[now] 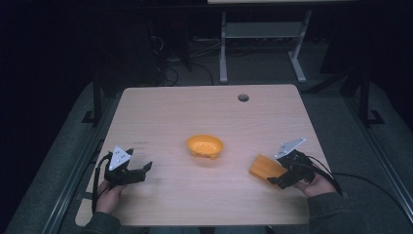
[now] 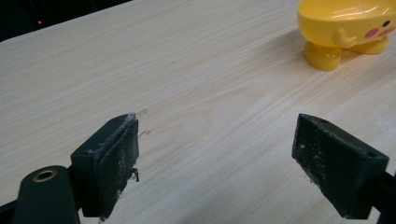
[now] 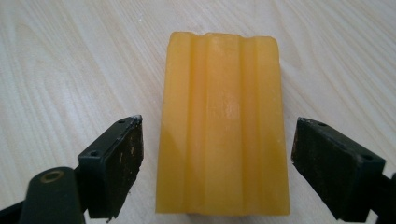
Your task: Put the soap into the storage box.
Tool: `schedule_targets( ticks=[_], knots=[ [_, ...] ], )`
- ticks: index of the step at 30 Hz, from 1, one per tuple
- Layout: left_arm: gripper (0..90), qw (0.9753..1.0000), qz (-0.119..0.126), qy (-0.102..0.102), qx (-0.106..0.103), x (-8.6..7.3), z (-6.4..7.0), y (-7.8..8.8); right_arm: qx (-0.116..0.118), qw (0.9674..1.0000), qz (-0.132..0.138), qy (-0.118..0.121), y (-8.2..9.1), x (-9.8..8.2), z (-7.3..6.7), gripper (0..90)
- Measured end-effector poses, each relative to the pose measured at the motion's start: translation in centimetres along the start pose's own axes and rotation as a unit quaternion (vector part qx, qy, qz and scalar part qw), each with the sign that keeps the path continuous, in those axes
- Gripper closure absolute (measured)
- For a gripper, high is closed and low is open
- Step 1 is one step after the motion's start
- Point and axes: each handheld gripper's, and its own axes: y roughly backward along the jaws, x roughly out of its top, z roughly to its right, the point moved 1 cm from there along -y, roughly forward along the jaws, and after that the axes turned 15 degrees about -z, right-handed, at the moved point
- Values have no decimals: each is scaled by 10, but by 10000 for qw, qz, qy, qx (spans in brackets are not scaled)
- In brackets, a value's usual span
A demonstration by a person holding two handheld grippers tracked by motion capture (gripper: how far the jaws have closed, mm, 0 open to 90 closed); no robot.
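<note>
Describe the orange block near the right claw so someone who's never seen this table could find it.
On the light wooden table, look toward the near right, beside the person's right hand. The orange ridged rectangular block lies flat there between the open jaws of the right claw. Unlike the round yellow duck-faced bowl at mid-table, it is flat, straight-edged and grooved lengthwise.

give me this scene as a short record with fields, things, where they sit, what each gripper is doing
surface: pale wooden table
centre item: yellow plastic duck-faced bowl, standing on small feet
right item: orange ridged soap-like block, lying flat on the table
right gripper: open, jaws either side of the block, not touching it
left gripper: open, nothing between its jaws, aimed toward the bowl
likely next step: right gripper closes on the block
</note>
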Motion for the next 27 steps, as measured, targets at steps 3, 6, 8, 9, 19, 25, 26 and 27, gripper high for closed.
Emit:
schedule_targets(
  ticks=[3, 6, 8, 9, 19, 25, 26, 27],
  knots=[
    [140, 10000, 6, 0, -2, 0, 0, 0, -31, 9999, -99, 14, -3, 5, 1, 161],
    [140, 10000, 9, 4, -6, 0, 0, 0, -11, 9999, -171, 16, -5, 8, 2, 160],
    [140, 10000, 5, 3, -6, 0, 0, 0, -20, 9998, -198, 29, -6, 10, 4, 161],
    [140, 10000, -6, -2, -4, 0, 0, 0, -43, 9998, -191, 46, -7, 10, 4, 161],
    [140, 10000, -13, -13, -7, 0, 0, 0, 43, 9993, -379, 19, -16, 16, 6, 161],
    [140, 10000, -2, 9, -11, 0, 0, 0, 76, 9987, -488, 83, -23, 20, 8, 161],
    [140, 10000, -5, 3, -10, 0, 0, 0, 53, 9987, -502, 100, -24, 20, 8, 161],
    [140, 10000, 2, 8, -13, 0, 0, 0, 48, 9986, -524, 110, -25, 21, 7, 161]
  ],
)
